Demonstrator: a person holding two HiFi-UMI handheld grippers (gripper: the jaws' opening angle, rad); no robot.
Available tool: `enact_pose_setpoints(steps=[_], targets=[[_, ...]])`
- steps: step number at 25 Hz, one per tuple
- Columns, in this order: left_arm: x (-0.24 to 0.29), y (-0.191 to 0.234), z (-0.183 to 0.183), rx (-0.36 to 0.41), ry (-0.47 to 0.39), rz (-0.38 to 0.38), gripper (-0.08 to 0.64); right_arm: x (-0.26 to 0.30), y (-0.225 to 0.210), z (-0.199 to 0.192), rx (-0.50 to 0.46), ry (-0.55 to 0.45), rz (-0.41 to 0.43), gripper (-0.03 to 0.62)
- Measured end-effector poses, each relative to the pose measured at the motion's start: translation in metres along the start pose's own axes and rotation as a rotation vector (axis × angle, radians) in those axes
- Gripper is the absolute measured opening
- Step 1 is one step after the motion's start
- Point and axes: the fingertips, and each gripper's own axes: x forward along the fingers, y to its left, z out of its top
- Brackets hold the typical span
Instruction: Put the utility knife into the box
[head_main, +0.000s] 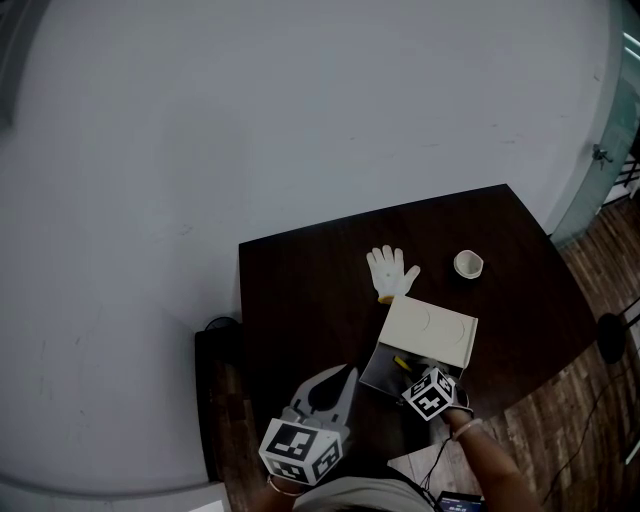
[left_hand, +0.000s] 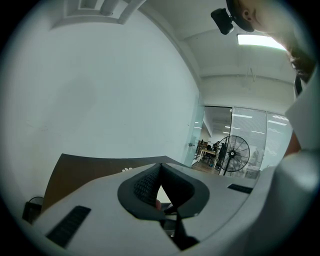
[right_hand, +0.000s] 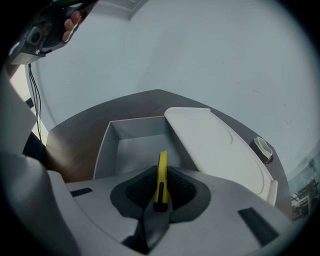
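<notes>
Right hand-held gripper (right_hand: 161, 171) pinches a yellow utility knife (right_hand: 162, 159) between its pads, the knife's far end pointing forward and down over the open grey box (right_hand: 106, 150). Gripping it near the rear leaves the front free to enter first, I judge. A white lid (right_hand: 215, 145) lies against the box at its one o'clock, so the mouth is unobstructed and only the walls need clearing. Left hand-held gripper (left_hand: 160, 169), tips pressed together and empty, hangs at the box's eight o'clock, out of the way. On the dark worktop (head_main: 300, 290), a white glove (head_main: 390, 272) at twelve o'clock and a small cup (head_main: 468, 264) beyond the lid leave room around the box.
</notes>
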Motion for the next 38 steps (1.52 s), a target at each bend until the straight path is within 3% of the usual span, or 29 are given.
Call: enact_pose_setpoints(steps=[25,38], targets=[[0.001,-0.004,-0.009,0.005,0.026,-0.014,0.017,0.014,0.001,-0.011,-0.016,0.066,0.04,0.092],[-0.003,-0.013,-0.007,0.024,0.031,-0.064,0.017,-0.007,-0.003,0.001,0.069,-0.018,-0.01,0.098]])
